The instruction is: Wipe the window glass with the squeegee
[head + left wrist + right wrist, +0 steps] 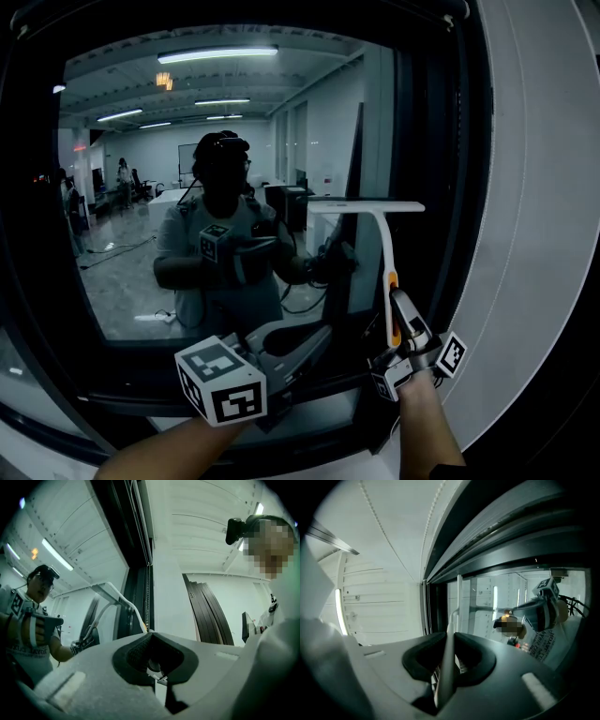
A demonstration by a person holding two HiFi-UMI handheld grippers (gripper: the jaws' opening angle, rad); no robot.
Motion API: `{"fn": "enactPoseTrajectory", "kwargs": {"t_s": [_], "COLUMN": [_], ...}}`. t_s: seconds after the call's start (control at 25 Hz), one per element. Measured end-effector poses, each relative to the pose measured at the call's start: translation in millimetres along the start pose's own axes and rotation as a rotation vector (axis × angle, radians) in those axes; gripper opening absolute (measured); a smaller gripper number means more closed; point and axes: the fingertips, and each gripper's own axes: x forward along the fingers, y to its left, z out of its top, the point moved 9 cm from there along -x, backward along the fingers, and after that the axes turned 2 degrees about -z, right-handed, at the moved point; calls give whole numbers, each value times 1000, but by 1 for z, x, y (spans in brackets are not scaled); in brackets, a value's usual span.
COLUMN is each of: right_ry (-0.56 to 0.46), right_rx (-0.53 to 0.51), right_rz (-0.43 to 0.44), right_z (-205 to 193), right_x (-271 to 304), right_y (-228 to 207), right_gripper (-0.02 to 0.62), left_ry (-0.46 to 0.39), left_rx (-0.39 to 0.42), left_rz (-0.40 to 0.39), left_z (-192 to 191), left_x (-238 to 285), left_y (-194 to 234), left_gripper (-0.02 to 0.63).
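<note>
Your squeegee [386, 246] is white along its blade bar and shaft, with an orange band just above the grey grip. The left marker cube [222, 381] at 6 o'clock is white with black square patterns, and the right marker cube [453, 354] at 5 o'clock carries the same black-on-white print. Your left gripper [149, 635] has a pale grey shell and black textured jaws. The window frame [448, 169] is black, and the wall [539, 216] at 3 o'clock is white. In the window glass [131, 272] the reflected shirt is pale grey, the headgear dark, the ceiling strips white and one lamp orange.
</note>
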Motion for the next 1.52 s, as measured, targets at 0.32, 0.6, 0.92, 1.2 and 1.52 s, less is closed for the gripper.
{"fn": "enactPoseTrajectory", "kwargs": {"t_s": [0.32,0.6,0.92,1.2,1.52], "right_ry": [8,3,12,15,11], "right_rx": [13,27,44,63,90], "right_rz": [-37,-67,-125,-168,-223], "right_z": [-7,-23,-36,-44,-56], "right_x": [-27,-55,-90,-113,-141], "right_y": [-7,-16,-25,-27,-32], "right_gripper": [63,63,64,64,64], "left_ry": [21,40,68,75,93], "left_rx": [-8,-40,-93,-129,-166], "left_rz": [9,28,28,32,45], "left_z": [-19,-42,-79,-94,-115], "left_x": [3,-1,-5,-3,-7], "left_y": [0,-1,-6,-11,-15], "left_gripper": [0,0,0,0,0]}}
